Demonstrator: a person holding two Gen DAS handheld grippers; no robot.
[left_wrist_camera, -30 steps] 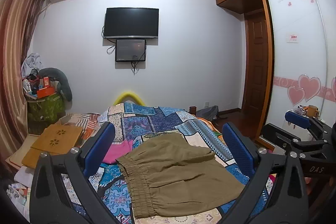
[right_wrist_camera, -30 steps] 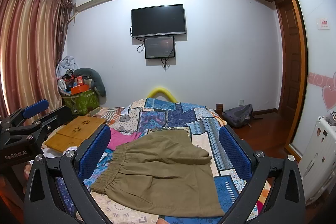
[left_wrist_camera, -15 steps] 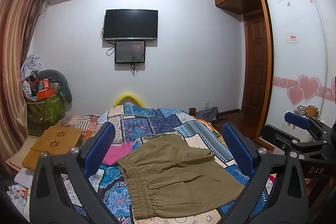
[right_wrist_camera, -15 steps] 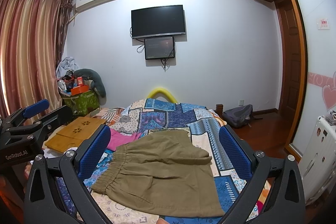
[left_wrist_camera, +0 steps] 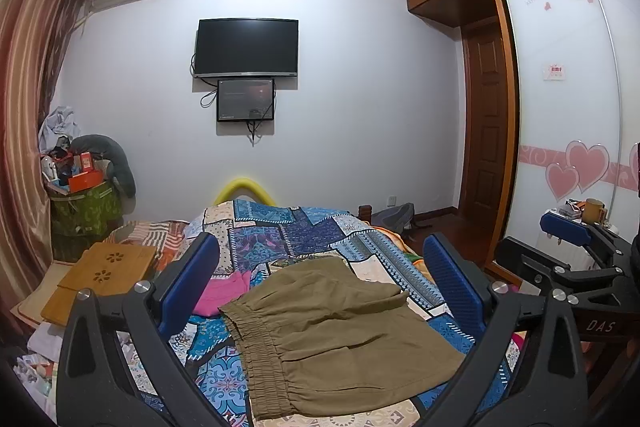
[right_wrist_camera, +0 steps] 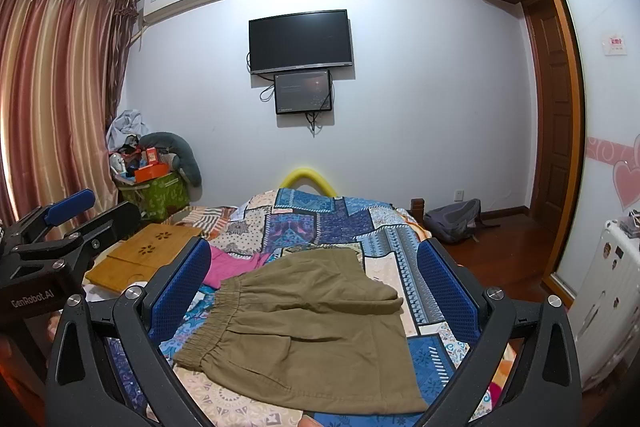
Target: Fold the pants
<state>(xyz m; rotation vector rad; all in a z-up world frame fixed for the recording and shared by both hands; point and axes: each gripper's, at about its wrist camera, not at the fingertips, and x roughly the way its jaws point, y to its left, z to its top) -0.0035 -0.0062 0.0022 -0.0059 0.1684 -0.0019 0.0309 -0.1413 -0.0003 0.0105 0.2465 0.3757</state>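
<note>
Where both views begin, nearest the lens: left claw [left_wrist_camera: 318, 287], blue pads spread wide, holding nothing; right claw [right_wrist_camera: 314, 291], likewise spread and empty, held above the bed's near end. Next: pants [right_wrist_camera: 308, 327], olive, elastic waistband to the left, lying flat on the patchwork quilt [right_wrist_camera: 320, 223] between each claw's fingers in view, touched by neither. Just beyond the waistband: pink cloth [right_wrist_camera: 236, 263]. Left of the bed: wooden tray [left_wrist_camera: 108, 271]. Farther: green basket [right_wrist_camera: 160, 195], heaped. On the far wall: TV [right_wrist_camera: 300, 41].
</note>
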